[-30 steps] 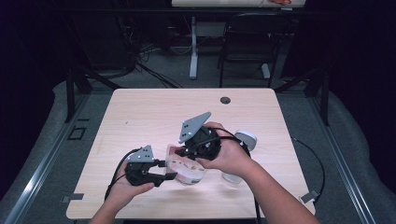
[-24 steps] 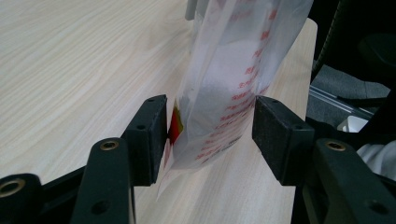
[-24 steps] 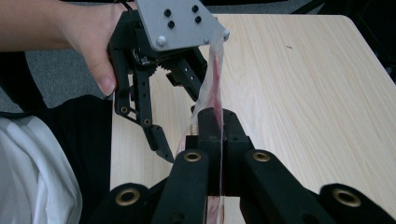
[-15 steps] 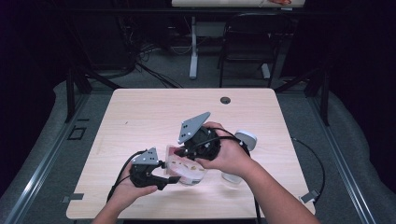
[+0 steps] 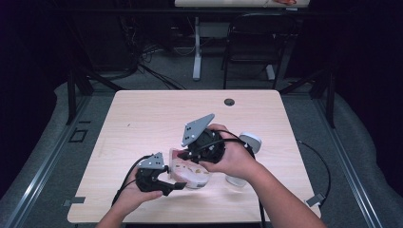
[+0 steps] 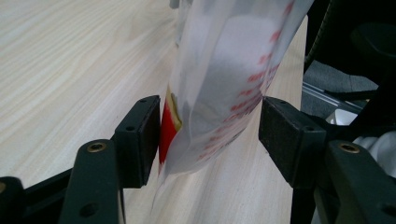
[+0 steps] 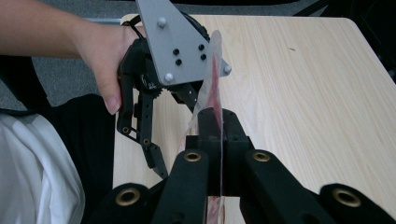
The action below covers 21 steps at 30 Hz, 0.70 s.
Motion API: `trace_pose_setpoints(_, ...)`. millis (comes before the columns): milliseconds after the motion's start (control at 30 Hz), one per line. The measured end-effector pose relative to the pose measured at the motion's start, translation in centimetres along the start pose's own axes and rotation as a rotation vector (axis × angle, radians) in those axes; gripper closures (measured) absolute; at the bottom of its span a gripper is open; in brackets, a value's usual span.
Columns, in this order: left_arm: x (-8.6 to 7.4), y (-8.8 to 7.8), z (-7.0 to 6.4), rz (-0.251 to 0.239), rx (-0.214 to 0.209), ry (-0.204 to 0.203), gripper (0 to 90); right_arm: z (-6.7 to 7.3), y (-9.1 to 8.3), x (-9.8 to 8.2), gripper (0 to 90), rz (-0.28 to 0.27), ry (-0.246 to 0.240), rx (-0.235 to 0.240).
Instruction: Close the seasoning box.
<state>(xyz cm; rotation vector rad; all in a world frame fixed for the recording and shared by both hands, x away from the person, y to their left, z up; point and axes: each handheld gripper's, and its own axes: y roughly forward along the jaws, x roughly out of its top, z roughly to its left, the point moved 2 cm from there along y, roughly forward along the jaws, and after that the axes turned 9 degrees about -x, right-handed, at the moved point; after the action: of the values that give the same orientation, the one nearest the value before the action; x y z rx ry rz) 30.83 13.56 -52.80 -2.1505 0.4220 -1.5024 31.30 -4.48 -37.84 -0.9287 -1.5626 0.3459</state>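
Observation:
A clear plastic bag (image 5: 190,173) with white contents and red print is held up off the wooden table (image 5: 142,118) near its front edge. My right gripper (image 5: 190,154) is shut on the bag's thin top edge (image 7: 214,95), where a red strip runs between its jaws (image 7: 219,126). My left gripper (image 5: 178,183) is open at the bag's lower end. In the left gripper view the bag (image 6: 224,70) hangs between the pads (image 6: 215,135). One pad lies against its red edge and the other stands apart from it. The left gripper's grey plate (image 7: 177,42) is close ahead in the right gripper view.
A white rounded object (image 5: 249,140) stands just right of the right hand, and another white thing (image 5: 235,180) lies under that wrist. A dark round grommet (image 5: 229,101) sits near the table's far edge. A chair and desk legs stand on the floor beyond.
My left gripper has edged right and slightly toward the table's front, coming in around the bag's lower end. The right gripper and the bag's top have stayed put.

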Motion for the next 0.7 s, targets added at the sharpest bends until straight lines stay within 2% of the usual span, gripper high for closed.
trace_pose_setpoints(133,-0.24,0.41,0.15,0.028,0.001,0.001,39.4,-0.02,-0.23,0.13,90.0,-0.012,-0.004,0.004)
trace_pose_setpoints(333,-0.40,0.49,0.21,0.015,0.000,-0.001,40.2,0.13,-0.21,0.21,90.0,-0.013,-0.003,-0.001)
trace_pose_setpoints(400,-0.44,0.39,0.24,0.014,0.007,-0.002,41.6,0.13,-0.20,0.22,90.0,-0.015,-0.003,-0.001)
trace_pose_setpoints(700,-0.59,0.20,0.32,0.007,-0.008,-0.002,51.3,0.09,-0.28,0.20,90.0,-0.015,-0.009,0.006)
